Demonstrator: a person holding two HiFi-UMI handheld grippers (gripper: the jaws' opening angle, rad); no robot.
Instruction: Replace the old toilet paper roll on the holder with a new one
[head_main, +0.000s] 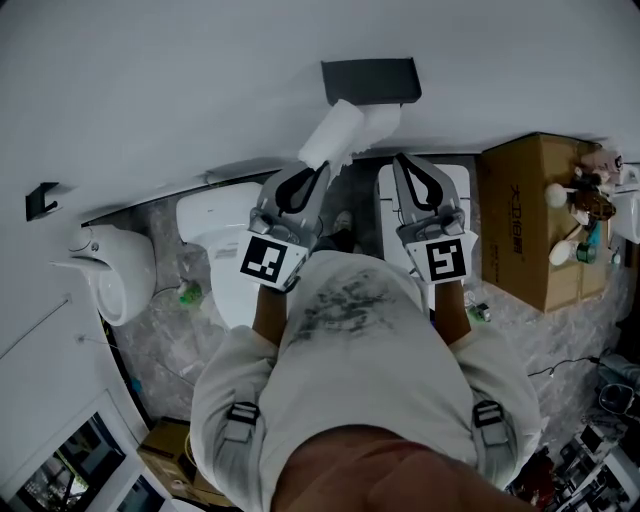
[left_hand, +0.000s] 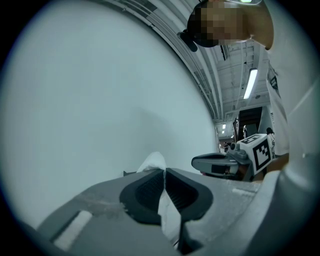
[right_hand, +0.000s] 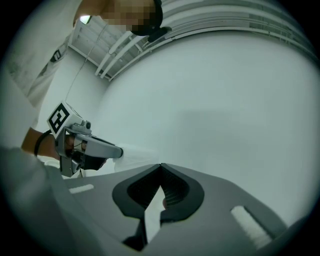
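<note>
Left-side risk: the left hand-held gripper (left_hand: 164, 172) had its jaws pressed together on nothing but a thin fold of the white, soft toilet paper roll (head_main: 335, 130). One sharp tug and that sheet would likely tear, and the roll could drop onto the white ceramic toilet (head_main: 215, 225) below.
Middle risk: the roll hung aslant right under the dark, box-shaped wall holder (head_main: 370, 80). Pulled at that angle, it might snag there or simply unspool instead of coming free.
Right-side risk: the right hand-held gripper (right_hand: 160, 166) was clamped fully shut. A thin white strip in the gap behind its pads looked like the same tissue. If both grippers pulled apart on one sheet, it would probably rip.
Roll, place: it was against the pale wall, just beneath the holder and just beyond the two gripper tips, high above the toilet. Whether it was seated on the holder's bar could not be made out.
Roll, look: it was a plain white cylinder, tilted with its left end lower. Rumpled loose paper spread to the right under the holder, and no core showed.
Roll, handling: it looked light and flimsy, easy to crush and easy to shred.
</note>
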